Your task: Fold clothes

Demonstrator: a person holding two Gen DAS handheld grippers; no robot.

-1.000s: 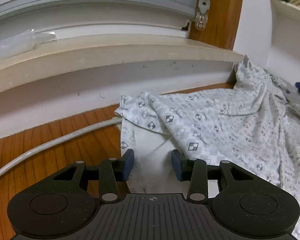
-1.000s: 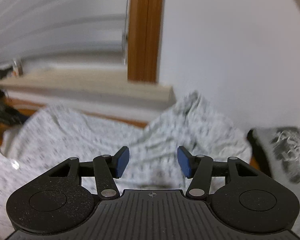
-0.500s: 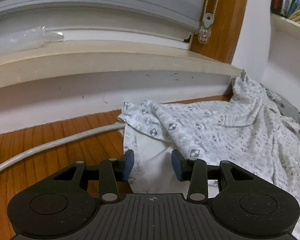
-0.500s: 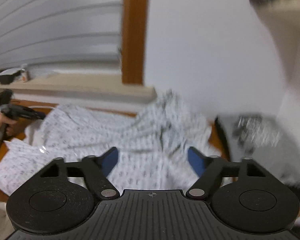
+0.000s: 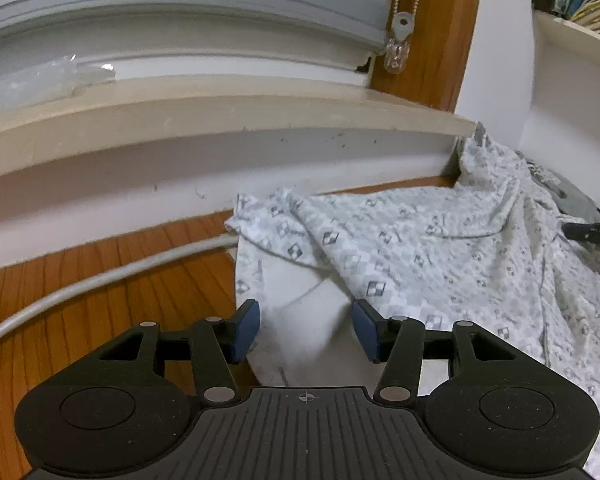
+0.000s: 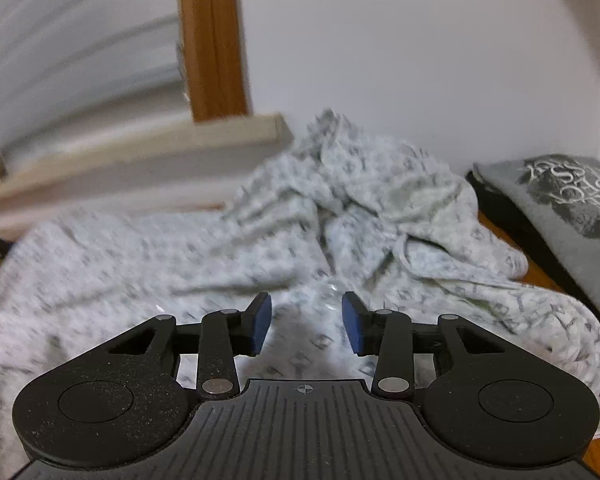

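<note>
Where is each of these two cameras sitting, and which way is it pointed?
Left wrist view: sits on the left tongs, looking forward over the wooden table at the turned-back corner of the white patterned garment, toward the beige window ledge; its open blue-padded fingers show.
Right wrist view: sits on the right tongs, looking across the garment's crumpled far end toward the white wall and a grey printed shirt; its open fingers show.
Shared: the garment, the ledge, the brown window frame.
</note>
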